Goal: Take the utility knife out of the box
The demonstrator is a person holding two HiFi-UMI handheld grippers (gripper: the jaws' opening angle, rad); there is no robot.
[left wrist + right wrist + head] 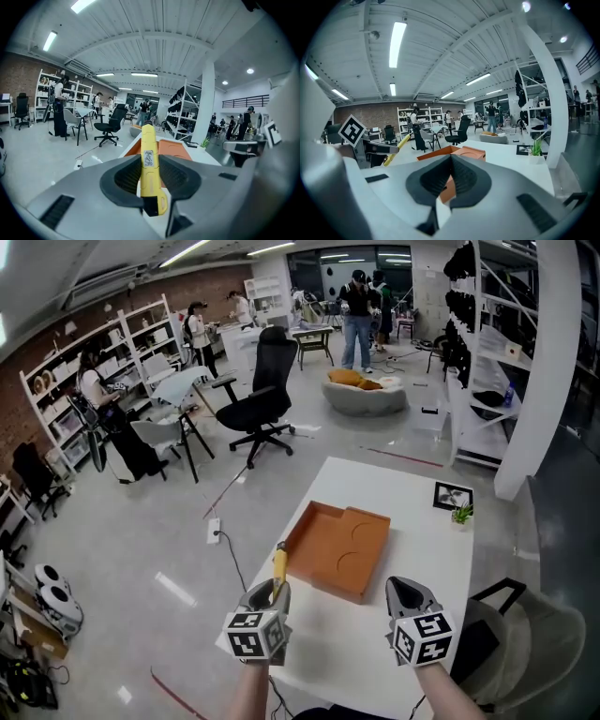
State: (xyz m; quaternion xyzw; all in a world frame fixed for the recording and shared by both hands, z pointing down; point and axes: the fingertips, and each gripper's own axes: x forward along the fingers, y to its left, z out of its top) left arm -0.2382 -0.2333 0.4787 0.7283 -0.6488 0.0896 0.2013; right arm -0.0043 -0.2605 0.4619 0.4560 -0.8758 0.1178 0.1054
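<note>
My left gripper (274, 596) is shut on the yellow utility knife (279, 563), which sticks forward out of its jaws. It hovers at the table's left edge, just left of the orange box (342, 549). In the left gripper view the knife (149, 154) stands pinched between the dark pads (124, 180), with the box (176, 149) behind it. My right gripper (410, 596) hangs over the white table (356, 652) near the box's front right corner. In the right gripper view its jaws (451, 171) are pressed together, empty, facing the box (457, 152). The box looks empty inside.
A small potted plant (461, 514) and a black-and-white marker card (453, 495) sit at the table's far right. A power strip with its cable (214, 531) lies on the floor to the left. A black office chair (258, 399) stands farther off.
</note>
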